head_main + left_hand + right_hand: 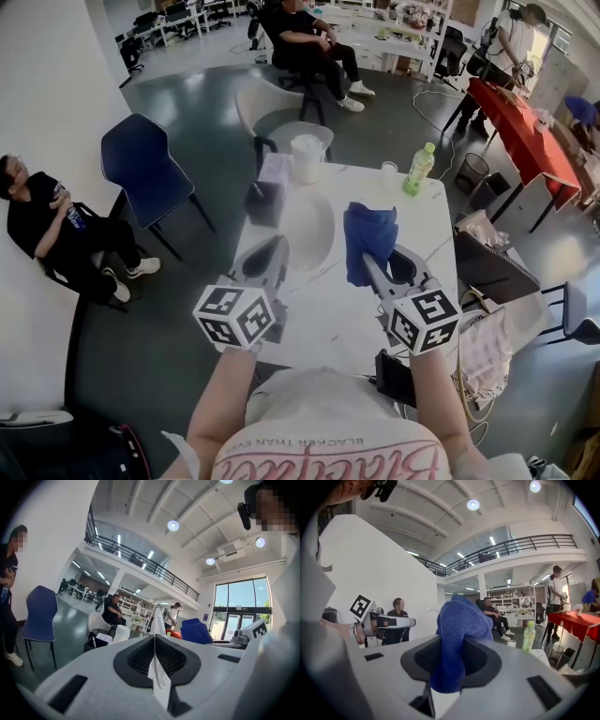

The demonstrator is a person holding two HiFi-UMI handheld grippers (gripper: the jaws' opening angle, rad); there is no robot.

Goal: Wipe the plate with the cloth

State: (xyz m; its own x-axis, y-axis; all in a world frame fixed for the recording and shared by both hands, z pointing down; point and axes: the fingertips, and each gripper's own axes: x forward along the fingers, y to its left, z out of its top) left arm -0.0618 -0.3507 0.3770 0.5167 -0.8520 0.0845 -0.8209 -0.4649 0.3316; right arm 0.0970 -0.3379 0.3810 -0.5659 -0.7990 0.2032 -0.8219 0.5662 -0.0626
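Nearest, the left gripper is clenched on the rim of the white plate, held above the table; to its right, the right gripper grasps the blue cloth, just beside the plate; farther off stands a green bottle.

Bottle and cup on white table

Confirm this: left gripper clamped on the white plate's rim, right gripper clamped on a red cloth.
Wrong colour: the right gripper view shows the right gripper clamped on a blue cloth, not a red one. The left gripper does clamp the rim of the white plate.
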